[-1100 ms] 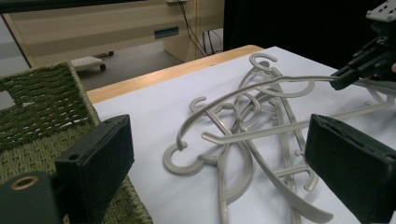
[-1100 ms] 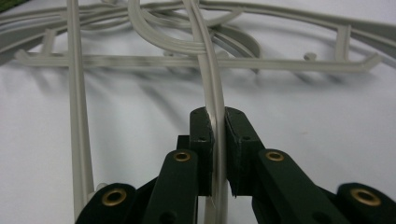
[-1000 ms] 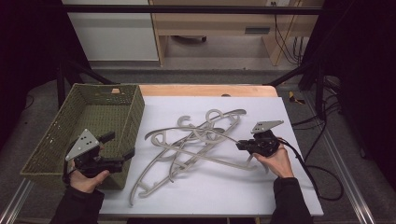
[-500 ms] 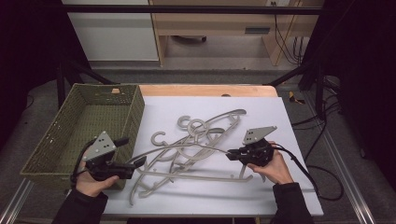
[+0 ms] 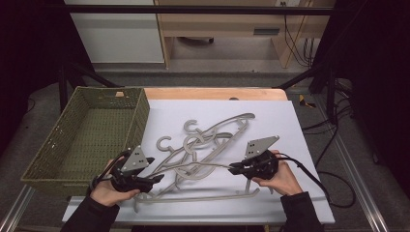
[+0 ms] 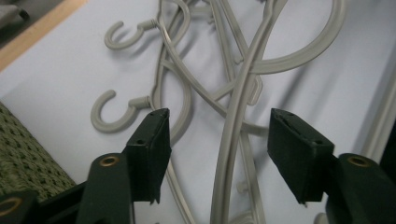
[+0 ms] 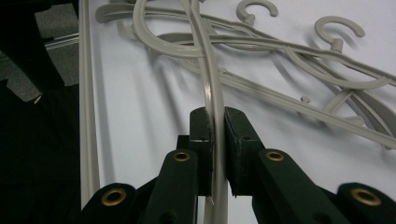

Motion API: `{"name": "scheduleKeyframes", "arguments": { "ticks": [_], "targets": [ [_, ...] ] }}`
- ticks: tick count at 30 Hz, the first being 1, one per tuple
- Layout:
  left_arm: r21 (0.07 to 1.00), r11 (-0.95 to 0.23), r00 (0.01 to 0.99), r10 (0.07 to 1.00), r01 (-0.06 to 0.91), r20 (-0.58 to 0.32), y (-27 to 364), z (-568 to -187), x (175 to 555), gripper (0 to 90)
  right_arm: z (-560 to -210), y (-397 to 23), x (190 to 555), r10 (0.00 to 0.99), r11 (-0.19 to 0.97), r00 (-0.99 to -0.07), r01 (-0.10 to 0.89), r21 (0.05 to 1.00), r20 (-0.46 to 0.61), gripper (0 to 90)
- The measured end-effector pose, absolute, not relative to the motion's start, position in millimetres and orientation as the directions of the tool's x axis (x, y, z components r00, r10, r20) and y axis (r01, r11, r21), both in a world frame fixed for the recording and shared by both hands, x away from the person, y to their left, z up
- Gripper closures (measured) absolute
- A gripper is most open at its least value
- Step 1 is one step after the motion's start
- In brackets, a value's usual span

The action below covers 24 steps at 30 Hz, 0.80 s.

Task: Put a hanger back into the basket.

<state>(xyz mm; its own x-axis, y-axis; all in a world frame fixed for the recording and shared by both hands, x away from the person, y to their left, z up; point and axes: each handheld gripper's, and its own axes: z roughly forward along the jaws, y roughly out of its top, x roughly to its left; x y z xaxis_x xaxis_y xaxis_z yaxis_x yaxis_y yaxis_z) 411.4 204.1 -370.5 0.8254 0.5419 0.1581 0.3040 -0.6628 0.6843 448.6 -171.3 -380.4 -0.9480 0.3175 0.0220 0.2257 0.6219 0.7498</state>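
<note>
The table (image 5: 300, 135) carries a green basket (image 5: 82, 140) at left and a tangled pile of grey hangers (image 5: 203, 145) beside it; the right tongs (image 5: 232, 168) clamp one hanger's arm; the left tongs (image 5: 157, 180), just been closing, straddle another hanger bar (image 6: 229, 154) without touching it.

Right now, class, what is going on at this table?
A person works a gripper in each hand over a tangle of grey plastic hangers on a white table. The right gripper is clamped on one hanger's arm. The left gripper straddles another arm, its jaws just closing but not yet touching. A green wicker basket waits at the left.
</note>
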Motion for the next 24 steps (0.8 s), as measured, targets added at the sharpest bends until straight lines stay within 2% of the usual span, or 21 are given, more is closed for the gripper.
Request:
{"name": "scheduleKeyframes", "arguments": {
  "ticks": [6, 14, 19, 24],
  "targets": [
    [0.621, -0.729, 0.855, 0.488, 0.287, 0.178, 193, -379, 412, 52.6, -378, -167, 445, 0.29, 0.631, -0.957, 0.205, 0.748, 0.018, 82.4],
    [0.593, -0.758, 0.867, 0.46, 0.27, 0.193, 183, -387, 410, 76.1, -379, -164, 444, 0.276, 0.643, -0.961, 0.197, 0.74, 0.016, 82.3],
    [0.586, -0.769, 0.867, 0.45, 0.254, 0.215, 181, -389, 407, 79.3, -380, -163, 445, 0.268, 0.647, -0.963, 0.193, 0.738, 0.017, 82.0],
    [0.594, -0.766, 0.87, 0.445, 0.245, 0.214, 181, -385, 404, 80.5, -380, -165, 446, 0.301, 0.631, -0.954, 0.194, 0.751, -0.007, 78.7]
  ]
}}
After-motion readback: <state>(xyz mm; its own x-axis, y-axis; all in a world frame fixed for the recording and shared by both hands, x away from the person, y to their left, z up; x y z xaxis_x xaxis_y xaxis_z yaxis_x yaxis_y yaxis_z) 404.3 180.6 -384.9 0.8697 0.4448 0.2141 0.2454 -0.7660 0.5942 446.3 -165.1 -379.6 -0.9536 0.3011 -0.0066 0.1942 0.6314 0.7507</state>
